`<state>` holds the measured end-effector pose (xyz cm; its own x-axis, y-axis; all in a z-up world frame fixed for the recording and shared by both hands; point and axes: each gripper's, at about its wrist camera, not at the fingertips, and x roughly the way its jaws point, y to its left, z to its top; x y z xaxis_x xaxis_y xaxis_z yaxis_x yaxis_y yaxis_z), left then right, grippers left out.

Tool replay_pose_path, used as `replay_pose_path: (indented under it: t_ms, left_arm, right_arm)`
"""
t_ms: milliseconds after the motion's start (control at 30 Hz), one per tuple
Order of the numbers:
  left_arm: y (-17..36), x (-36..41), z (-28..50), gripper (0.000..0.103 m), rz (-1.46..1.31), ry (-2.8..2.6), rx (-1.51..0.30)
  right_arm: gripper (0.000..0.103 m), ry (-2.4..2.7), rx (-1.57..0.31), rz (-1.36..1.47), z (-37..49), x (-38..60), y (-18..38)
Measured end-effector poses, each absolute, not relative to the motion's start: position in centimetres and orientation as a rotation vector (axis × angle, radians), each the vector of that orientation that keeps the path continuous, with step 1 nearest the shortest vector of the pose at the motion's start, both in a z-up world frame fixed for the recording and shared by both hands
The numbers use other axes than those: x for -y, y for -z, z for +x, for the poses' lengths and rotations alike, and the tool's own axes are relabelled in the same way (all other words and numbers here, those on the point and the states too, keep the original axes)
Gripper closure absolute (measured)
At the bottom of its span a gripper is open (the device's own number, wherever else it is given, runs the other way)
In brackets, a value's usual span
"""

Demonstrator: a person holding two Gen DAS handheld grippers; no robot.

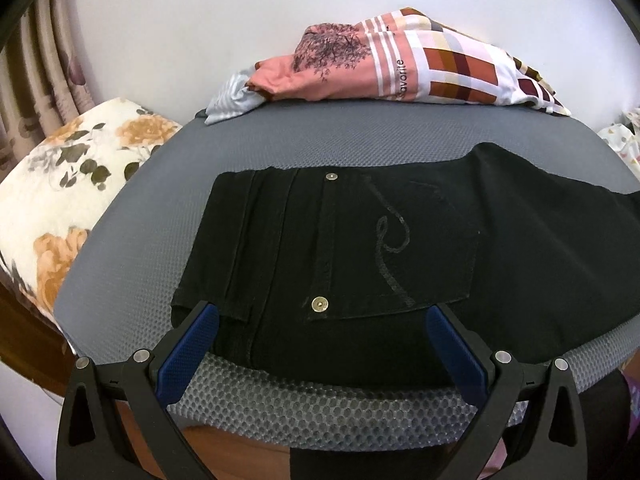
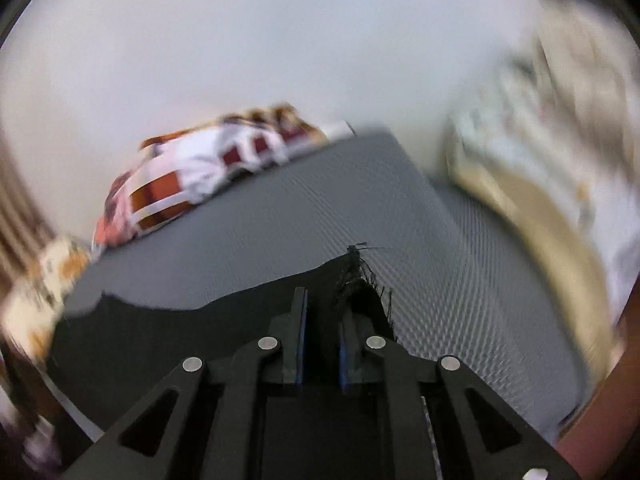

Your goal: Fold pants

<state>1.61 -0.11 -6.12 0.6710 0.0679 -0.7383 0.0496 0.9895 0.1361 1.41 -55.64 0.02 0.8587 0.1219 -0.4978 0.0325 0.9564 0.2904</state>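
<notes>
while the black pants [image 1: 360, 248] lie flat on the grey mesh mat [image 1: 168, 208], their long axis runs crosswise to both tools: waistband and back pocket toward the left, legs running off to the right. the left gripper [image 1: 322, 316] hovers at the near edge of the waist end with its blue pads spread wide, one over the waistband corner and one over the seat below the pocket, holding nothing. the right gripper [image 2: 323, 322] sits at the far leg end, its fingers drawn nearly together with black cloth between them beside the frayed hem [image 2: 362, 280]; it appears to be pinching the leg cuff, though motion blur in that view makes the contact hard to confirm. so the hem end belongs to the right hand and the waist end to the left, and any lengthwise fold would likely mean carrying the hem leftward along that axis toward the waistband, where the left tool is nearer to pin or receive it. a heap of patterned cloth [image 1: 400, 64] lies at the back of the mat, well apart from the pants.
</notes>
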Motion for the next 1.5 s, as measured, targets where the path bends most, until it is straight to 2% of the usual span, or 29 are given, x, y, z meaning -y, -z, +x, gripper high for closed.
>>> replay_pose_path:
  t_ms: [67, 167, 267, 433, 633, 833, 900, 933, 1000, 1067, 1267, 1500]
  left_arm:
    - [6.5, 0.0, 1.8, 0.000, 0.142, -0.010, -0.850]
    - [6.8, -0.1, 1.9, 0.000, 0.129, 0.005, -0.872]
    - [6.1, 0.2, 1.5, 0.000, 0.144, 0.013, -0.844]
    - [5.3, 0.7, 1.3, 0.000, 0.129, 0.055, -0.827]
    - [5.5, 1.8, 0.9, 0.000, 0.161, 0.093, -0.831]
    - [5.0, 1.5, 0.7, 0.000, 0.135, 0.103, -0.817]
    - [4.9, 1.1, 0.9, 0.000, 0.112, 0.098, -0.824]
    - [4.8, 0.8, 0.9, 0.000, 0.097, 0.096, -0.825]
    - [4.6, 0.6, 0.8, 0.000, 0.078, 0.095, -0.819]
    - [4.5, 0.6, 0.8, 0.000, 0.070, 0.096, -0.819]
    - [4.6, 1.3, 0.7, 0.000, 0.110, 0.107, -0.822]
    - [4.8, 1.4, 0.8, 0.000, 0.103, 0.114, -0.829]
  right_arm:
    - [0.088, -0.047, -0.475, 0.243, -0.3, 54.5, -0.7]
    - [0.039, 0.052, -0.544, 0.276, -0.6, 56.1, 1.1]
    - [0.039, 0.127, -0.527, 0.588, -2.7, 61.5, 3.1]
    - [0.039, 0.111, -0.485, 0.884, -8.1, 64.7, 5.4]
    - [0.039, 0.059, -0.540, 0.971, -11.1, 62.0, 7.9]
    - [0.039, 0.025, -0.467, 1.115, -12.5, 61.6, 9.3]
    - [0.039, 0.068, -0.450, 1.084, -12.8, 61.3, 8.6]
    - [0.040, 0.084, -0.436, 1.069, -13.1, 61.3, 8.2]
    - [0.060, 0.052, -0.389, 1.088, -13.5, 61.2, 7.4]
    - [0.064, -0.003, -0.397, 1.131, -13.1, 60.9, 7.4]
    - [0.066, -0.009, -0.502, 1.166, -11.4, 60.1, 9.0]
    - [0.066, 0.016, -0.486, 1.229, -12.4, 60.7, 9.5]
